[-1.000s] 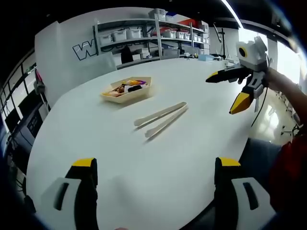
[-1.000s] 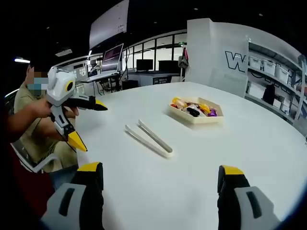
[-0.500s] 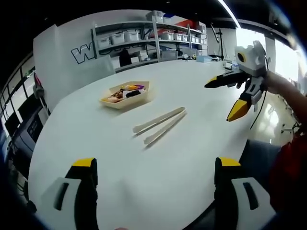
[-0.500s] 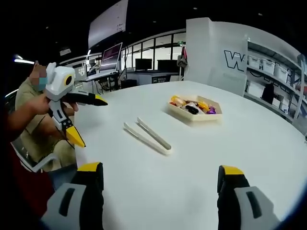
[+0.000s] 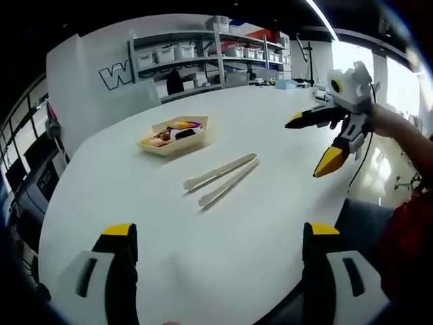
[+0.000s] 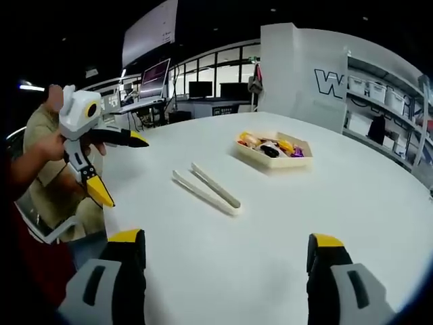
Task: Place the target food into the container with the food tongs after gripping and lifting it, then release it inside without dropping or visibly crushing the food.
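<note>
On the white tabletop [image 5: 203, 230], taking the food tongs [image 5: 220, 180] as the landmark, the left gripper [image 5: 220, 247] sits nearest the viewer in its own view, its yellow-tipped fingers [image 5: 119, 233] spread wide with nothing between them, hovering short of the tongs. Beyond the tongs and a little left lies the container [image 5: 174, 135] — a shallow pale tray holding mixed food [image 5: 177, 128] in yellow, orange, purple and dark pieces. Right of the tongs, well apart from them and raised off the surface, the right gripper [image 5: 311, 145] is held by a hand, its two black fingers splayed apart and empty. From the right gripper view the order flips: the left gripper [image 6: 122, 169] hangs to the left of the tongs [image 6: 206, 189], fingers parted wide and gripping nothing; the tongs lie flat, closed end toward the viewer; the container [image 6: 272, 149] rests beyond them to the right, food [image 6: 270, 145] inside — and the right gripper [image 6: 220, 247] stands wide open below, clear of everything.
</note>
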The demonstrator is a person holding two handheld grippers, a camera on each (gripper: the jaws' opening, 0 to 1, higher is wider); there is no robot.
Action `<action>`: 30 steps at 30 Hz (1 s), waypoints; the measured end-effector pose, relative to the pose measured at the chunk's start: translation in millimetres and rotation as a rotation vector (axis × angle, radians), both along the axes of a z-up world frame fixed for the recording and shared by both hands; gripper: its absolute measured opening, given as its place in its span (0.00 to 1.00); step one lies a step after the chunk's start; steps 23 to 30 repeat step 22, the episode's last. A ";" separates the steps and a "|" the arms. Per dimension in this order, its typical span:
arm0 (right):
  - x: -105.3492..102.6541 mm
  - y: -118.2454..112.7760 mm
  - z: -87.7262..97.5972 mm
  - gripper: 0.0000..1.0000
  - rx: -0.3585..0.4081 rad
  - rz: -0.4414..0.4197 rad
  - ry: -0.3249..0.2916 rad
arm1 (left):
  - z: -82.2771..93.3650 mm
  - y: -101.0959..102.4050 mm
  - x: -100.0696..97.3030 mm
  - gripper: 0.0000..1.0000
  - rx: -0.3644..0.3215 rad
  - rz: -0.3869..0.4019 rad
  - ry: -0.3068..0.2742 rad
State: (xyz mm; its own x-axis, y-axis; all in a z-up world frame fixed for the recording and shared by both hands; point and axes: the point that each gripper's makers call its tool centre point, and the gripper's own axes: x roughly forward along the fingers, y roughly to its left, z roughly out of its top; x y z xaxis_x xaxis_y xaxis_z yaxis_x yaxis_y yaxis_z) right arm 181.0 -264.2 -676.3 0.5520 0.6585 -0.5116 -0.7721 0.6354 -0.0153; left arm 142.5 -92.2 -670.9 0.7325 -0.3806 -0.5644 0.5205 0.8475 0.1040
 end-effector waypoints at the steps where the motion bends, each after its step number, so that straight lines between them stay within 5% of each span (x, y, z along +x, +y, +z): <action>1: -0.1 0.3 -0.5 0.99 -0.001 0.002 0.000 | -1.2 1.4 1.0 0.99 -0.004 0.002 0.000; 30: -0.5 -3.0 -4.7 0.99 -0.027 -0.009 -0.002 | -14.9 8.0 -1.1 0.99 -0.004 0.004 0.016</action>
